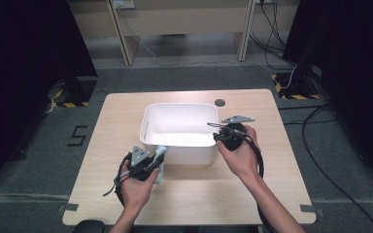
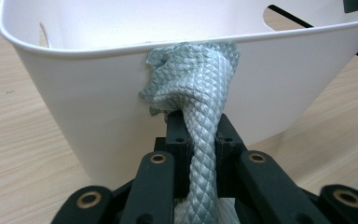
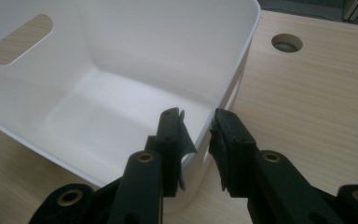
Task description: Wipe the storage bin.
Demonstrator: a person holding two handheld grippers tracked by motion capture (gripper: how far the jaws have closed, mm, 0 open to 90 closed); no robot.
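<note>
A white plastic tub [image 1: 148, 119] stands in the middle of the wooden table [image 1: 252, 194]. My left gripper [image 1: 156, 159] is at the tub's near wall, shut on a pale green woven cloth [image 1: 161, 153]. In the left gripper view the cloth [image 2: 200, 74] runs up from between the jaws of the left gripper [image 2: 198, 128] and bunches against the tub's outer wall [image 2: 74, 93], just under the rim. My right gripper [image 1: 218, 136] sits at the tub's near right corner. In the right gripper view the right gripper [image 3: 198, 140] straddles the tub wall [image 3: 121, 56], one jaw inside and one outside, clamped on it.
A round cable hole [image 1: 219, 102] lies in the table behind the tub's right side, also the hole [image 3: 286, 43] in the right gripper view. The tub has a handle slot [image 3: 21, 39] in its far wall. Cables run across the floor to the right of the table.
</note>
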